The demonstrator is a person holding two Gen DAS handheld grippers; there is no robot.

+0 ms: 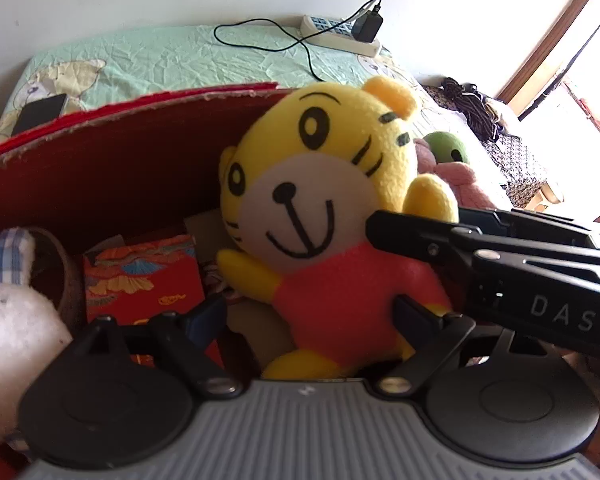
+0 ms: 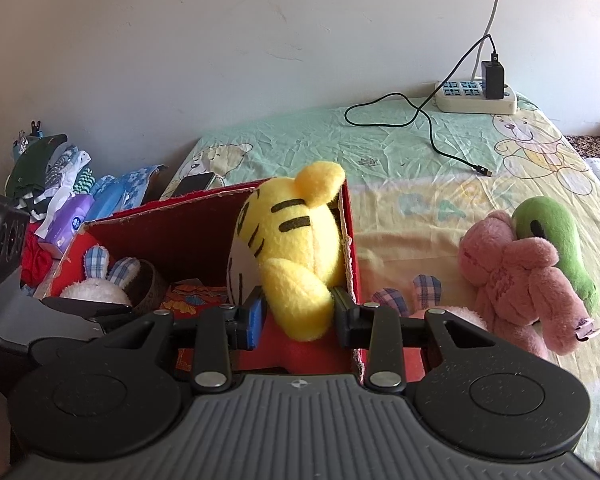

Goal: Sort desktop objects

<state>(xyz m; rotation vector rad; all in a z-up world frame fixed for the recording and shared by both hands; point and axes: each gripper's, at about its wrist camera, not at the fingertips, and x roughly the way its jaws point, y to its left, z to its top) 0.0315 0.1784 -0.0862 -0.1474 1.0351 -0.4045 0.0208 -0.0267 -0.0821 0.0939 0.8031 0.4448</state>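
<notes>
At the left, our left gripper [image 1: 308, 316] hangs over the red cardboard box [image 1: 100, 184], fingers spread around nothing. In the middle, our right gripper [image 2: 296, 316] pinches the yellow plush tiger in a red shirt [image 2: 296, 248] by one arm, inside the box at its right wall. It seems settled, so we release next; the pink plush toy [image 2: 516, 276] waits rightward on the bed.
</notes>
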